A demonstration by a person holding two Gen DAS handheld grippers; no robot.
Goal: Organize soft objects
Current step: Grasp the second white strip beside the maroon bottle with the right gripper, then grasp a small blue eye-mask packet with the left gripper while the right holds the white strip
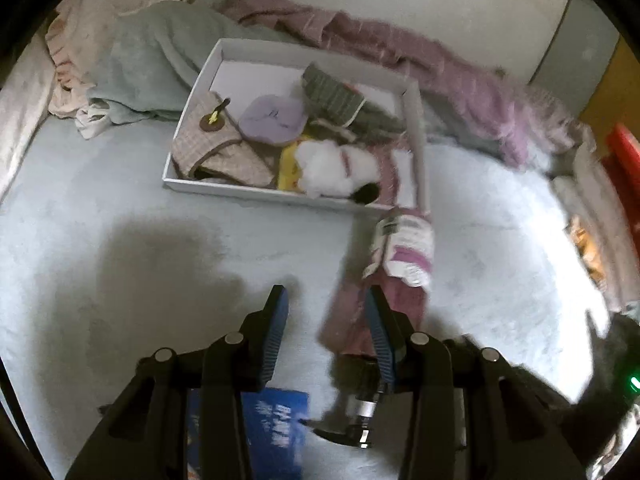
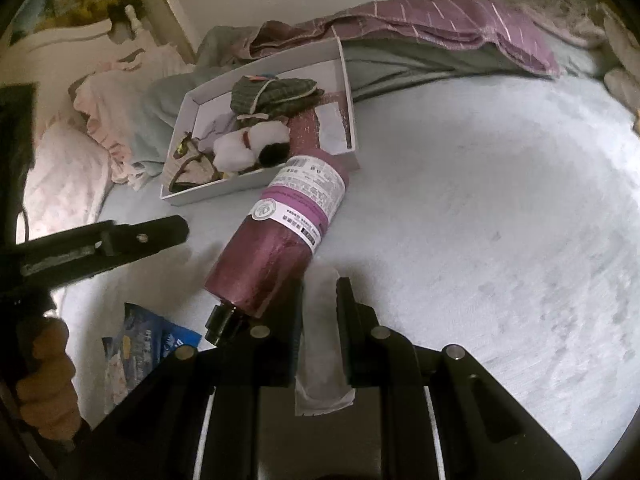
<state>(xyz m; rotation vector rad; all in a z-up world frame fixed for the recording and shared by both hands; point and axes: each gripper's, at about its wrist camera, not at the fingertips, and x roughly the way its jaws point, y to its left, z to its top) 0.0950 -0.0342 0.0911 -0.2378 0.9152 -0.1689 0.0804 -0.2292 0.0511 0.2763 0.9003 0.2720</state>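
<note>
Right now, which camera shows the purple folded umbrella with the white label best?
The right wrist view: the umbrella lies whole and sharp, label readable, its far end over the white box edge. The left wrist view shows it blurred and partly behind a finger.

Purple bottle (image 2: 280, 236) bars the box (image 2: 256, 184) — right bedsheet (image 2: 480, 240) open.

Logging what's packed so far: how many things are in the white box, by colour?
Beige checked bag: 1
Lilac pouch: 1
Green striped pouch: 1
White plush: 1
Yellow item: 1
Total: 5; the maroon roll only reaches in.
</note>
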